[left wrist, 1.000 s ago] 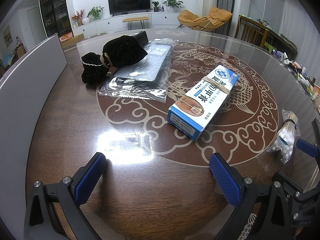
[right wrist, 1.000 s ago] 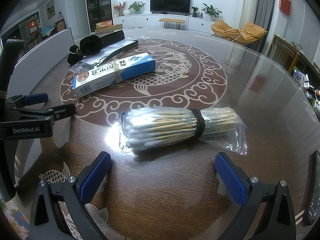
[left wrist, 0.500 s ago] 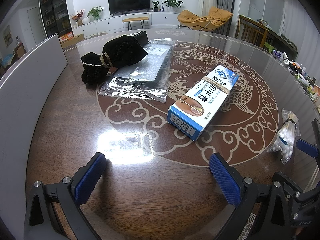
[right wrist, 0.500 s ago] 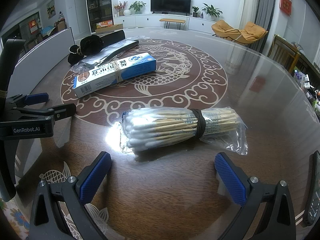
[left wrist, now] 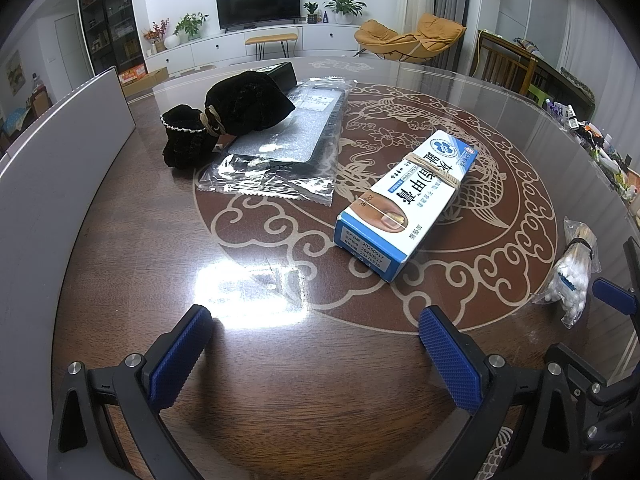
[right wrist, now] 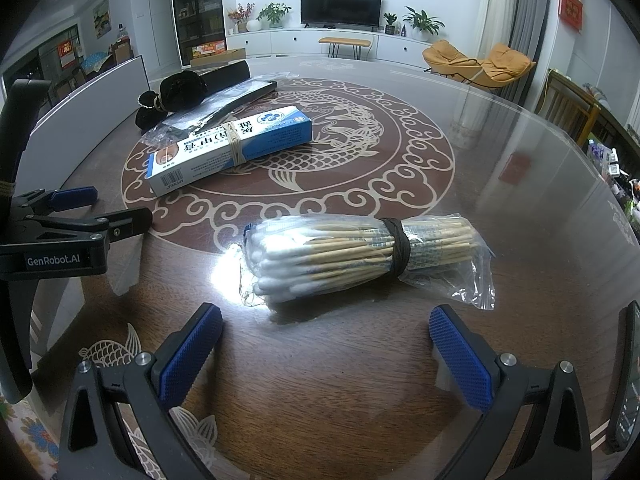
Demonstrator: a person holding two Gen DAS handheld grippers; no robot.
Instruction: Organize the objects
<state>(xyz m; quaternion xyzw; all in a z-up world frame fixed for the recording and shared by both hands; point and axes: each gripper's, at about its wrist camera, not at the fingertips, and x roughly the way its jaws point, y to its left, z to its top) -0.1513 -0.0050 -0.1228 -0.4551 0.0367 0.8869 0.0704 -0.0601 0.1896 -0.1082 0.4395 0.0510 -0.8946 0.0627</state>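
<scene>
Your right hand-held gripper (right wrist: 326, 354) hovered spread and empty just short of the bag of cotton swabs (right wrist: 360, 258) lying on the surface (right wrist: 520, 152); your left hand-held gripper (left wrist: 314, 346), likewise spread, faced the blue-and-white box (left wrist: 404, 196). The bag likely handled light, soft and slippery; the black band (right wrist: 396, 246) looked the firmest hold. Farther off, a black pouch (left wrist: 236, 114) rested on a plastic-wrapped dark item (left wrist: 288, 144); its contents stayed hidden.
</scene>
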